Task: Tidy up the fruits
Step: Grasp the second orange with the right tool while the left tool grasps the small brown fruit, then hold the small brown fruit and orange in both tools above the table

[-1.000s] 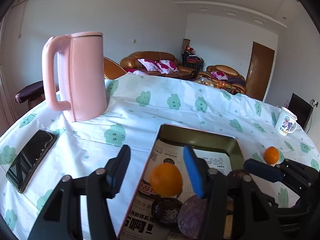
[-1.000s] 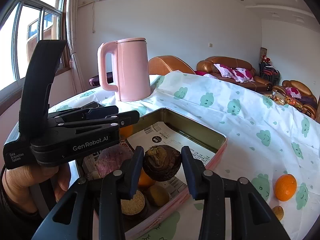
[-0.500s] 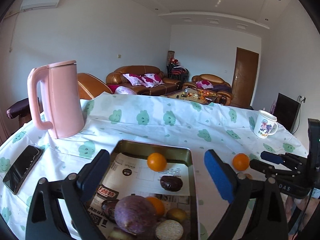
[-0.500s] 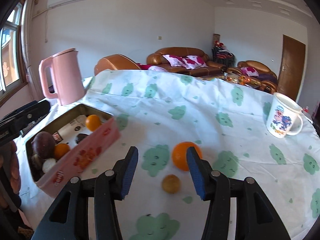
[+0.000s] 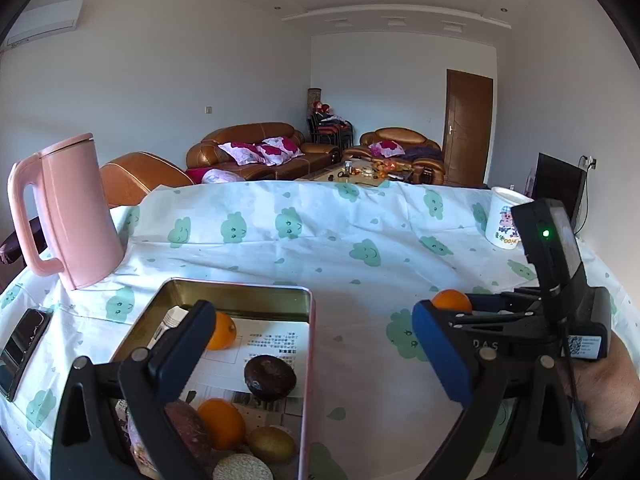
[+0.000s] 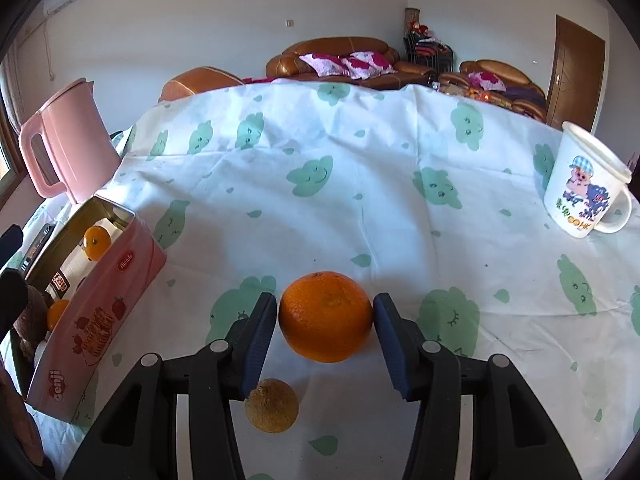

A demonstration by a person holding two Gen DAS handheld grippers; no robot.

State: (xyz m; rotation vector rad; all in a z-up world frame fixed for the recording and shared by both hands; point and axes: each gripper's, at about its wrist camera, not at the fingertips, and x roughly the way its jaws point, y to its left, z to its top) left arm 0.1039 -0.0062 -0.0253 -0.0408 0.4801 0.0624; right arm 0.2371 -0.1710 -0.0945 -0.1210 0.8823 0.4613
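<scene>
Now right gripper (image 6: 325, 322) straddling orange (image 6: 326, 316), pads not pressing, left gripper (image 5: 316, 344) spread wide over tin (image 5: 240, 294)

In the left wrist view, the right gripper (image 5: 452, 316) covers most of the loose orange (image 5: 451, 300), so contact cannot be told. The tin (image 5: 240, 290) is cut off by the bottom edge, as is the phone (image 5: 22, 346) at the left. The mug's (image 5: 502, 220) print stays unreadable.

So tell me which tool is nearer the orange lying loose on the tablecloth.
Right. The right tool straddles the orange, one finger on each side. The left tool hangs over the tin, away from it.
</scene>
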